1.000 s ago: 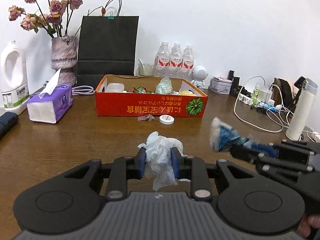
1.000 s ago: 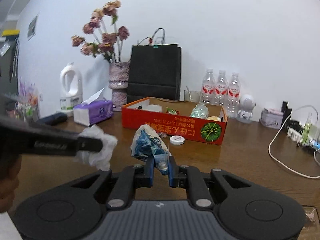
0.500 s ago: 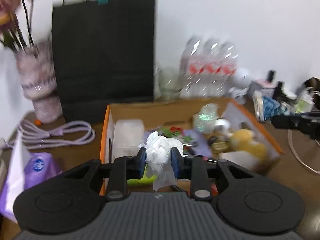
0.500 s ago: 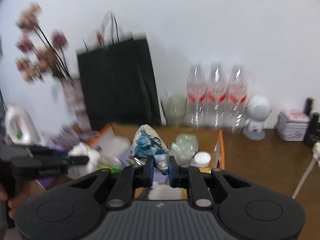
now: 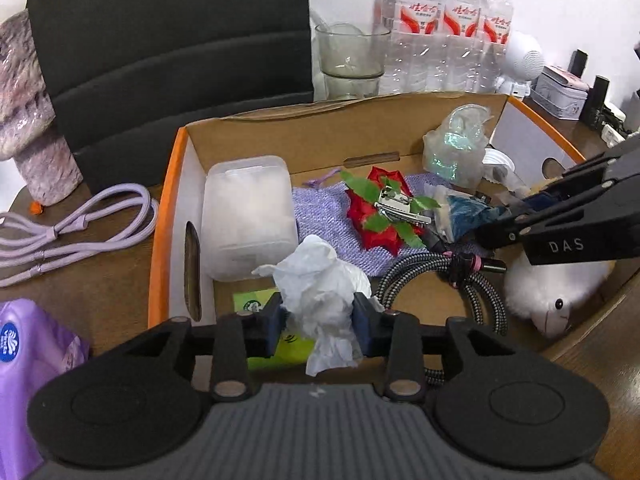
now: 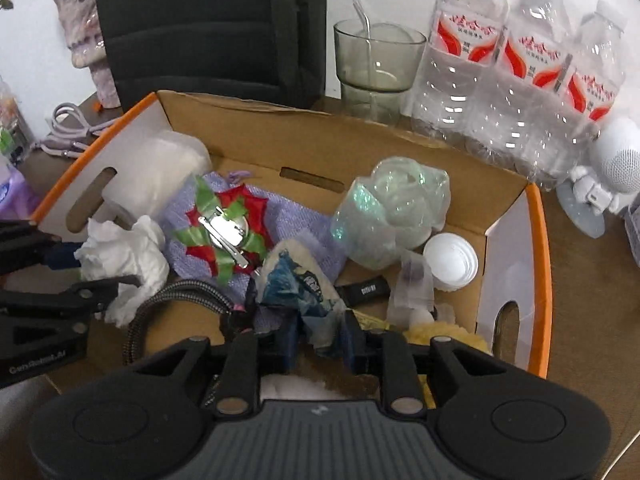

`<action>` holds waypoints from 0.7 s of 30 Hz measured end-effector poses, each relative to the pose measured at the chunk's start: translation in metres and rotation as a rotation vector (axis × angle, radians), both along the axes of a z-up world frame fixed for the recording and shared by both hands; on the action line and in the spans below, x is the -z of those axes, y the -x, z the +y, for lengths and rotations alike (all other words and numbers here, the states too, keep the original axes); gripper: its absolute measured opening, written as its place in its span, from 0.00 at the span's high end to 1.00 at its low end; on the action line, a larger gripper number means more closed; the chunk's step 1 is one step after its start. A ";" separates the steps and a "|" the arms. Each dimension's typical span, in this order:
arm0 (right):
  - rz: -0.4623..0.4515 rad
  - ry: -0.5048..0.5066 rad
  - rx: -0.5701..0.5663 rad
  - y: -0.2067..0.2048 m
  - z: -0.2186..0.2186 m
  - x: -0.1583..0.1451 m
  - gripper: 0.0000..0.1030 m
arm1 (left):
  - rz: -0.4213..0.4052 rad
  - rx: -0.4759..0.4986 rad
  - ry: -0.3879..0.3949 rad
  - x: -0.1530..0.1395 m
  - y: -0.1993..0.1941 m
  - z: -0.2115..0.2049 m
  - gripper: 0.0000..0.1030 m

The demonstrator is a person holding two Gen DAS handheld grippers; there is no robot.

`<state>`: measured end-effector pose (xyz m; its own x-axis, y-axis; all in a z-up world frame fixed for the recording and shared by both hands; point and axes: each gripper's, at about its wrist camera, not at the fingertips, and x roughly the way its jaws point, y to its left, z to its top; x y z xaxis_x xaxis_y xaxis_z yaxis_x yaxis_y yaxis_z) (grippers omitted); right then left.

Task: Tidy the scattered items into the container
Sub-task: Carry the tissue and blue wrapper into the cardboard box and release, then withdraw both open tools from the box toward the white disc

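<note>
Two claws: both hang over the box [image 5: 172, 184], each one full.
Left claw [image 5: 319, 316]: squeezed on a crumpled tissue [image 5: 320, 280], above the box's near left part.
Right claw [image 6: 319, 338]: pinched on a blue wrapper [image 6: 298, 280], above the box's middle.
Risk: the tissue may stick to a finger and get pulled back out.
Left view only: a fluffy white toy [image 5: 556, 292] in the box.
Right view only: a white cap [image 6: 451, 262] in the box.
</note>
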<state>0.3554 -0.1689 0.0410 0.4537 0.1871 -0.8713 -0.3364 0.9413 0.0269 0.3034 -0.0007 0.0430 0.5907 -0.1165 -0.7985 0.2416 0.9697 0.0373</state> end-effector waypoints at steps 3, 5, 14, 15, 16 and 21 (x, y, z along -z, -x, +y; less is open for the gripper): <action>0.009 0.012 0.014 0.005 -0.003 -0.011 0.57 | 0.016 -0.012 -0.005 -0.009 0.001 -0.001 0.50; 0.006 -0.030 0.027 0.012 -0.013 -0.030 0.53 | -0.016 -0.022 0.021 -0.027 0.006 0.003 0.39; -0.134 -0.104 0.142 0.057 -0.043 -0.136 0.14 | -0.061 -0.131 0.096 -0.125 0.036 0.017 0.12; -0.171 -0.090 0.140 0.066 -0.043 -0.141 0.10 | -0.077 -0.136 0.104 -0.129 0.042 0.017 0.07; -0.203 -0.074 0.133 0.074 -0.043 -0.143 0.10 | -0.108 -0.151 0.103 -0.131 0.049 0.017 0.04; -0.507 -0.098 0.143 0.124 -0.042 -0.123 0.10 | -0.433 -0.276 0.117 -0.117 0.103 0.016 0.00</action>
<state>0.2319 -0.2108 0.1636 0.8399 0.1619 -0.5181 -0.1986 0.9800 -0.0158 0.2000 0.0154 0.1598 0.8848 0.0169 -0.4656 -0.0375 0.9987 -0.0349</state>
